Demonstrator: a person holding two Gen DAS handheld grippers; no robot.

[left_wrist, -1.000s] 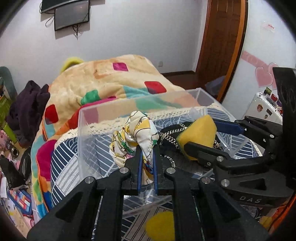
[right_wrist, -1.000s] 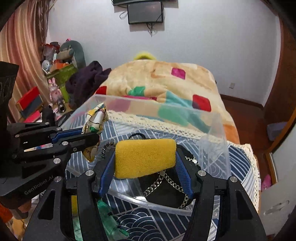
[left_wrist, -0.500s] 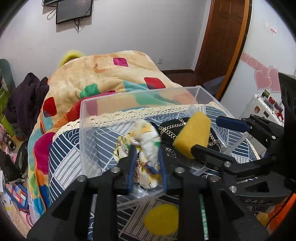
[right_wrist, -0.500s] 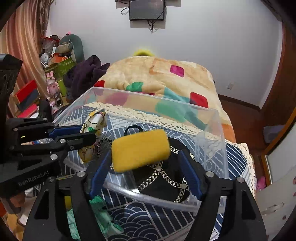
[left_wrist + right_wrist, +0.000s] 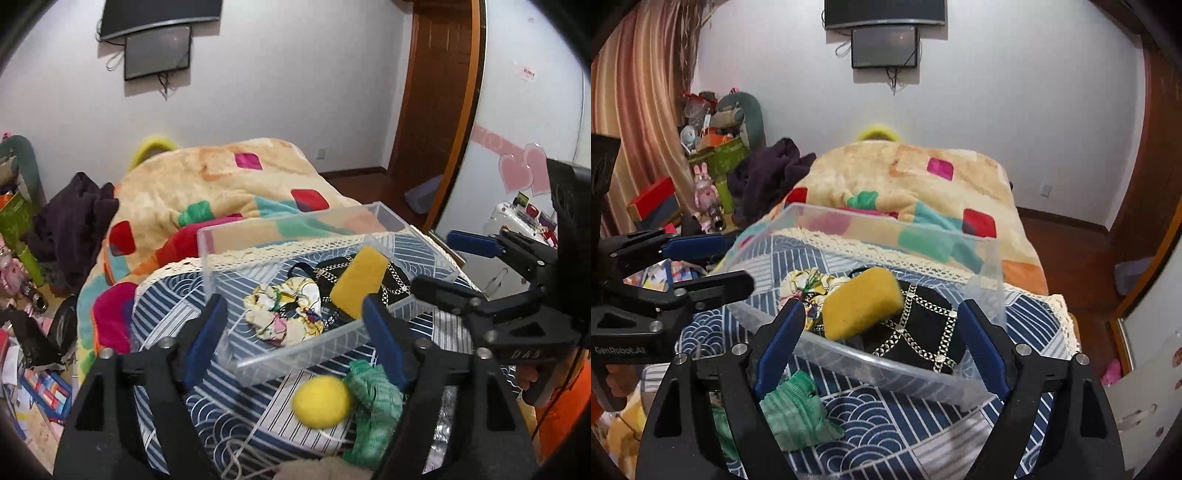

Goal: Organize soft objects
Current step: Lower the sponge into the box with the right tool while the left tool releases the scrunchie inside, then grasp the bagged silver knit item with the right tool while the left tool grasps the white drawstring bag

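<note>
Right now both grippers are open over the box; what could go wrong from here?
The yellow sponge sits tilted on the black bag, so it may slide or tip. The clear box is light; a finger could knock its rim. The yellow ball and green cloth lie outside, easy to miss.

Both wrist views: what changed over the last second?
The left tool opened, dropping the floral fabric scrunchie into the clear plastic bin. The right tool opened, releasing the yellow sponge there. The black chain-trimmed bag stayed put.
</note>
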